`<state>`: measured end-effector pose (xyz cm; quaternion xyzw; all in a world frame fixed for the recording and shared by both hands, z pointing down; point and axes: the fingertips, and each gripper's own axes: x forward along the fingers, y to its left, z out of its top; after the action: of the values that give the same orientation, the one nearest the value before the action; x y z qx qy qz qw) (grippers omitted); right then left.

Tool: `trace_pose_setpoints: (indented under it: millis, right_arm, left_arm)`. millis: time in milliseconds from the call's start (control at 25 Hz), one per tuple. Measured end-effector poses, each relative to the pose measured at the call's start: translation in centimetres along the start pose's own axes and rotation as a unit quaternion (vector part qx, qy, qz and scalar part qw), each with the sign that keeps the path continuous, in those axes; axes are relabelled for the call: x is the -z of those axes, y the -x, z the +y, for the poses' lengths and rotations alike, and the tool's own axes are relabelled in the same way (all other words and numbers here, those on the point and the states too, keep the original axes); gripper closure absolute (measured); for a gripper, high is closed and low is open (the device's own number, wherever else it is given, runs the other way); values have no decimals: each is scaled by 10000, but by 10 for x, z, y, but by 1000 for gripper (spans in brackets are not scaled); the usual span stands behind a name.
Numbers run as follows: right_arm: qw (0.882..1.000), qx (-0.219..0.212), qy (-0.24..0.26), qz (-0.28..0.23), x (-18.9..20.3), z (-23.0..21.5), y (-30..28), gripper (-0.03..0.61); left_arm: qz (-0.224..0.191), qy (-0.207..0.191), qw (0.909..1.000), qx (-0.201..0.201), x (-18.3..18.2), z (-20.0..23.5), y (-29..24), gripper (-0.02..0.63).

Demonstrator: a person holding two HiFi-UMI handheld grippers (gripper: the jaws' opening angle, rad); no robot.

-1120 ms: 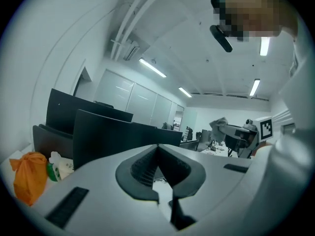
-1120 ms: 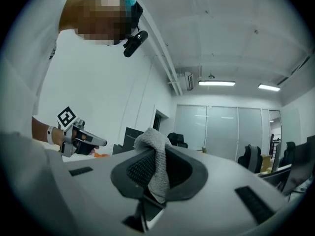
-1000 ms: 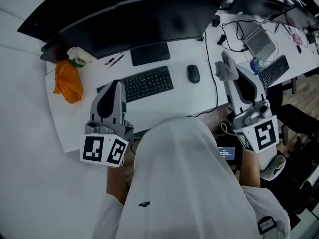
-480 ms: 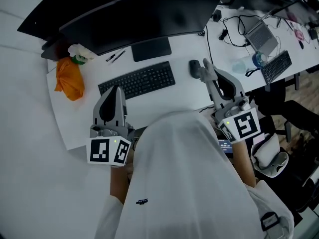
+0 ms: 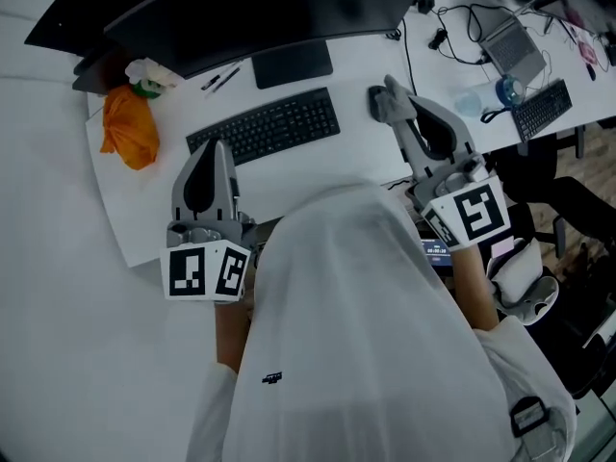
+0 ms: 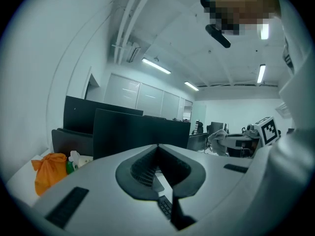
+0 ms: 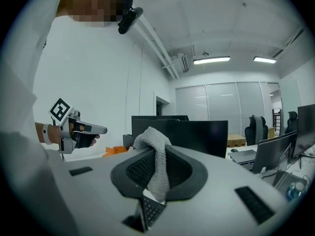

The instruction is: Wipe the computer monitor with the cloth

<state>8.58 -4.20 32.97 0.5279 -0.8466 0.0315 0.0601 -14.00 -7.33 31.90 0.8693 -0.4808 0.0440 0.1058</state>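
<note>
The cloth (image 7: 156, 167) hung loosely from the right hand-held gripper (image 5: 395, 109), whose jaws pinched only its middle. I judged it could slip out on the first stroke, or the hard jaw tips could scratch the monitor (image 5: 260, 8) behind the keyboard (image 5: 265, 125). This gripper pointed forward just right of the keyboard, low over the worktop (image 5: 327, 157). The left hand-held gripper (image 5: 213, 150), pressed together and empty, hovered at the keyboard's near left corner

a black keyboard (image 5: 265, 125) is laid on the white desk (image 5: 318, 166), with two pens (image 5: 221, 79) placed just beyond it. an orange bag (image 5: 130, 128) is set near the desk's left edge. a laptop (image 5: 513, 48) and a second keyboard (image 5: 542, 110) are seen at far right.
</note>
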Motion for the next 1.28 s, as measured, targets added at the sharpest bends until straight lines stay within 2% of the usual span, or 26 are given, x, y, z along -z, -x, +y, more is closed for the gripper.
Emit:
trace_pose_setpoints:
  millis: [240, 1280]
  right_arm:
    - [9997, -170, -183, -37, -8, 5, 1, 546]
    - [9997, -58, -223, 111, -6, 14, 19, 548]
  left_arm:
    - [56, 88, 9999, 58, 2, -10, -1, 595]
    - [69, 127, 9993, 345, 2, -26, -4, 595]
